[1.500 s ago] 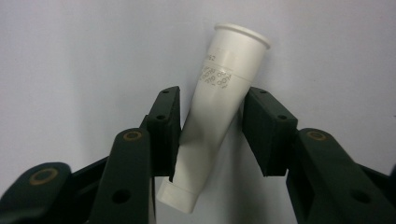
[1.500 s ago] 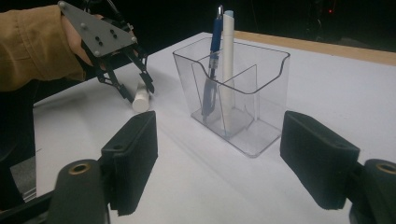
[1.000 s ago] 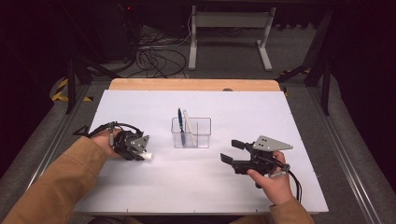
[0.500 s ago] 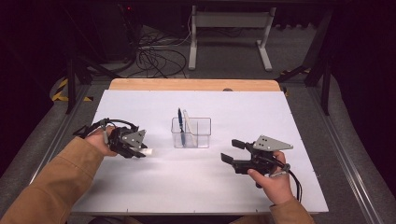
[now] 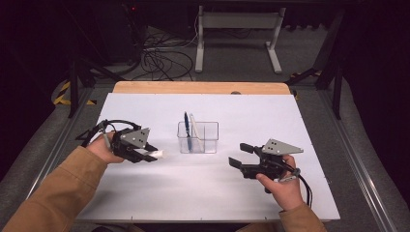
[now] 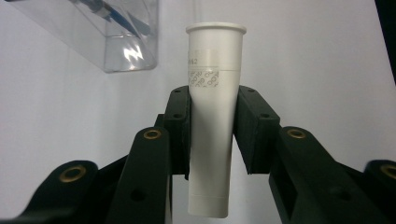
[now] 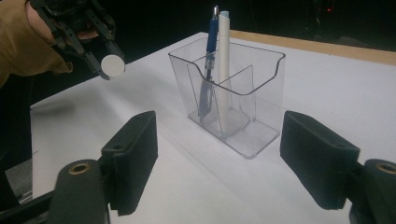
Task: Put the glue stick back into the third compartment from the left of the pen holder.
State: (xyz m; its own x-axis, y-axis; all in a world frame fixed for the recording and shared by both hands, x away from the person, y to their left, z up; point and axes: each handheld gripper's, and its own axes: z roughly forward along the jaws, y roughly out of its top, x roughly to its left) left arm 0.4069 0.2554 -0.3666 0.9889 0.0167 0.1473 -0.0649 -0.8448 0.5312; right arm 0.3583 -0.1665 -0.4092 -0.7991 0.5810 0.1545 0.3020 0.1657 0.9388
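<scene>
White tube point(image 6: 214, 121) clamped in left hand-held gripper point(image 5: 145, 153) (right hand-held gripper point(image 7: 219, 163) agape) beside clear organizer point(image 5: 198, 137).

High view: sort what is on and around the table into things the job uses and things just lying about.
In use:
- white tube, clamped in the left tool
- clear holder with a blue pen and a white pen
- right tool, open, empty, facing the holder

Lying about:
- cables on the floor
- metal stand behind the table
</scene>
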